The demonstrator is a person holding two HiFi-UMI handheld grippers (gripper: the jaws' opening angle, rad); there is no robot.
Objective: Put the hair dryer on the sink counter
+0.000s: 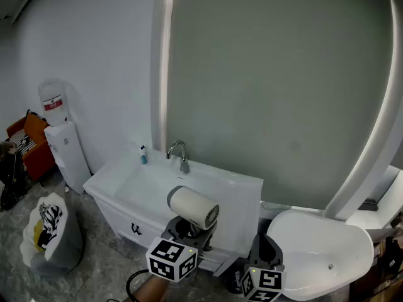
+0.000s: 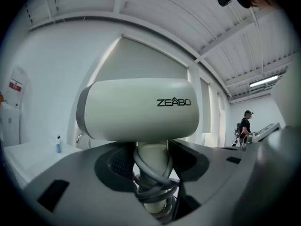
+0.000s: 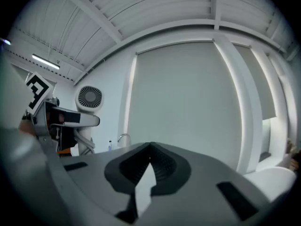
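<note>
An off-white hair dryer [image 1: 192, 207] stands upright in my left gripper [image 1: 189, 233], over the front edge of the white sink counter [image 1: 247, 197]. In the left gripper view the jaws are shut on the dryer's handle [image 2: 153, 166], which has its grey cord wound round it, and the barrel [image 2: 141, 109] fills the middle. My right gripper [image 1: 264, 249] is held to the right of the dryer, in front of the counter's right end. Its jaws meet at the tips [image 3: 150, 147] and hold nothing. From the right gripper view the dryer's grille [image 3: 89, 98] shows at left.
A chrome faucet [image 1: 179, 153] and a small blue bottle [image 1: 143, 155] stand at the back of the basin. A water dispenser [image 1: 63, 137], an orange chair [image 1: 31, 146] and a printed bag [image 1: 50, 231] are at left. A white bathtub [image 1: 321, 250] lies at right. A person [image 2: 243, 126] stands far off.
</note>
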